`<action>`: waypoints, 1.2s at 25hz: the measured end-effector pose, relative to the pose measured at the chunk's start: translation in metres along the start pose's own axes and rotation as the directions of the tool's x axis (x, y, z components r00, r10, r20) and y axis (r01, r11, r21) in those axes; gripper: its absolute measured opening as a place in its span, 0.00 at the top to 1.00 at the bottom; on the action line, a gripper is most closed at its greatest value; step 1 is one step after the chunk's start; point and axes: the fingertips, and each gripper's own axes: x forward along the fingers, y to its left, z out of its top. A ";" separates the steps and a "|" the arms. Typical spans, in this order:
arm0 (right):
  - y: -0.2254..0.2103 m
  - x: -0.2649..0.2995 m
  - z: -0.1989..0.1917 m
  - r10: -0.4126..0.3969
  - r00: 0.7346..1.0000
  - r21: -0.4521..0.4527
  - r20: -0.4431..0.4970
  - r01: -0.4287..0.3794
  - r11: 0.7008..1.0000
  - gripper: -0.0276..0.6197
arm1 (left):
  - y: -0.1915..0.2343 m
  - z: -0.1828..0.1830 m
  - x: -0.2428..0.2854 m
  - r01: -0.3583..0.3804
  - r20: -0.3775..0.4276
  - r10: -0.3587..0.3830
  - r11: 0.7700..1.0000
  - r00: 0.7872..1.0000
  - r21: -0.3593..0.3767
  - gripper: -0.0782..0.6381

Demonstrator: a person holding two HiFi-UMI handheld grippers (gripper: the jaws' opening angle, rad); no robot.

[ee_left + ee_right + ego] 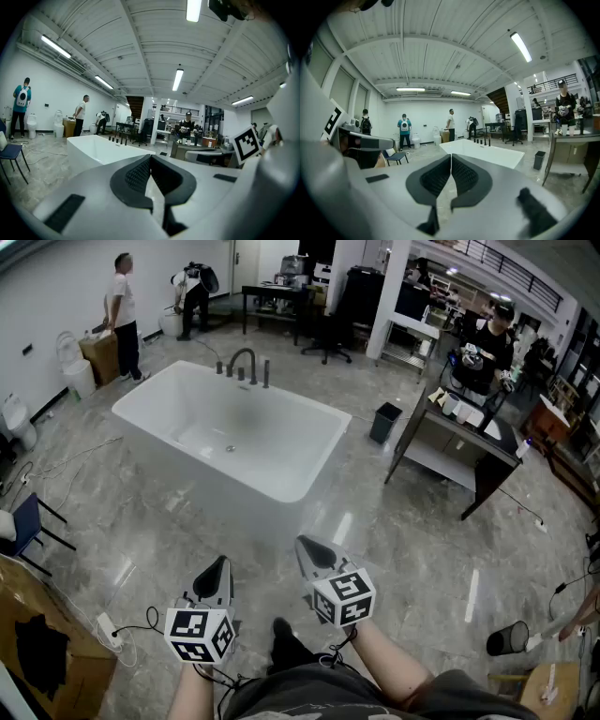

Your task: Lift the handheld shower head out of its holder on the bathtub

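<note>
Standing back from the white bathtub (202, 474), the person holds both grippers low at the bottom of the head view, well apart from the tub, with grey marbled floor (394, 549) between. The left gripper (221, 564) has its jaws together at the tips, with nothing between them; its own view shows the dark ribbed pads (136, 176) meeting in a closed seam. The right gripper (306, 546) is likewise closed on nothing, with its pads (465, 174) pressed together. Each gripper carries a marker cube, the left one (199, 634) and the right one (343, 596), and both point toward the tub.

The tub sits diagonally in the middle of the room. At its far end stands a set of dark fittings: a curved spout (242, 360) with short upright pieces beside it. The slim upright piece at the right of the set is probably the handheld shower head (266, 373), seated upright in its holder on the rim, though it is too small to be sure.

Right of the tub stands a small dark bin (384, 422), and beyond it a table (459, 442) with a person in black (487, 343) behind it. Two more people (122, 315) stand by the far left wall – one upright, one bent over.
</note>
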 end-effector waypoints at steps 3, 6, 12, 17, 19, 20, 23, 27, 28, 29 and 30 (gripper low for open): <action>0.004 0.003 0.000 0.000 1.000 0.004 0.008 0.000 1.000 0.91 | 0.007 -0.003 -0.002 -0.005 -0.004 0.005 1.000 1.000 0.000 0.87; 0.005 0.003 0.000 -0.015 0.999 -0.006 0.032 0.016 1.000 0.91 | 0.012 -0.007 -0.004 -0.005 -0.002 0.005 1.000 1.000 -0.002 0.87; 0.009 0.003 0.004 -0.025 0.999 -0.015 0.036 0.025 1.000 0.91 | 0.017 -0.005 -0.008 -0.005 0.000 0.005 1.000 1.000 -0.012 0.87; 0.021 0.004 0.006 -0.003 0.999 -0.018 0.038 0.003 1.000 0.91 | 0.021 -0.005 -0.016 -0.002 0.004 0.002 1.000 1.000 -0.013 0.87; 0.027 0.005 0.008 0.016 0.999 -0.019 0.047 -0.015 1.000 0.91 | 0.024 -0.003 -0.018 -0.006 0.008 0.006 1.000 1.000 -0.015 0.87; 0.029 0.006 0.009 0.021 0.999 -0.018 0.049 -0.020 1.000 0.91 | 0.025 -0.003 -0.019 -0.008 0.010 0.009 1.000 1.000 -0.017 0.87; 0.035 0.009 0.010 0.030 0.998 -0.012 0.049 -0.030 0.999 0.91 | 0.032 -0.002 -0.025 -0.018 0.014 0.018 0.999 1.000 -0.028 0.87; 0.035 0.018 0.013 0.022 0.999 -0.004 0.049 -0.021 1.000 0.91 | 0.045 0.000 -0.027 -0.034 0.017 0.034 0.999 0.999 -0.039 0.87; 0.032 0.020 0.013 0.017 0.999 0.003 0.050 -0.017 1.000 0.91 | 0.046 0.001 -0.025 -0.036 0.019 0.037 0.998 0.999 -0.041 0.87; 0.029 0.022 0.012 0.013 0.999 0.011 0.051 -0.014 1.000 0.91 | 0.048 0.001 -0.023 -0.039 0.020 0.040 0.998 0.999 -0.042 0.87; 0.026 0.025 0.011 0.010 0.999 0.018 0.050 -0.011 1.000 0.91 | 0.050 0.001 -0.021 -0.041 0.021 0.041 0.998 0.999 -0.042 0.87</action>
